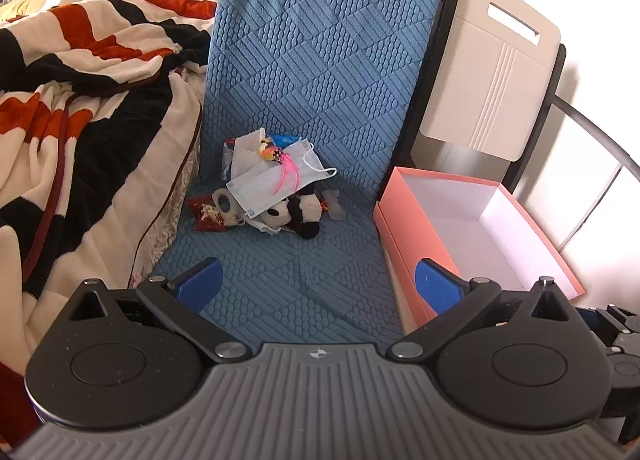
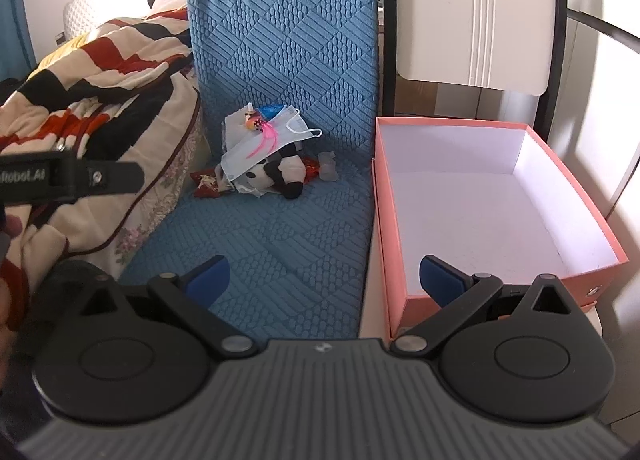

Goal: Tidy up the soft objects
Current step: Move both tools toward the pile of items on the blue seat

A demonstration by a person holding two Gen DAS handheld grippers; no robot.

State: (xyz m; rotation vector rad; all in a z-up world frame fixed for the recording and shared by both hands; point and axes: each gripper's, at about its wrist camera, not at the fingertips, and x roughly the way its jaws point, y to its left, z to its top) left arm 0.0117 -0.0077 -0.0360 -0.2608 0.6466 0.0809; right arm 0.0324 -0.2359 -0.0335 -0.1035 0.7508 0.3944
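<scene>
A small pile lies at the back of the blue quilted seat (image 1: 280, 272) (image 2: 280, 244). A light blue face mask (image 1: 272, 181) (image 2: 244, 157) drapes over a black and white plush panda (image 1: 298, 211) (image 2: 286, 173). A small colourful toy with pink feathers (image 1: 276, 159) (image 2: 260, 129) rests on the mask, and a red wrapper (image 1: 206, 215) (image 2: 204, 181) lies to the left. My left gripper (image 1: 318, 286) is open, well short of the pile. My right gripper (image 2: 324, 280) is open too, over the seat's edge and the empty pink box (image 1: 400, 244) (image 2: 390, 227).
A red, black and cream blanket (image 1: 80, 99) (image 2: 100, 79) is heaped on the bed to the left. A white chair back (image 1: 492, 63) (image 2: 476, 11) stands behind the box. The left tool's black body (image 2: 72, 175) and a hand show at the right wrist view's left edge.
</scene>
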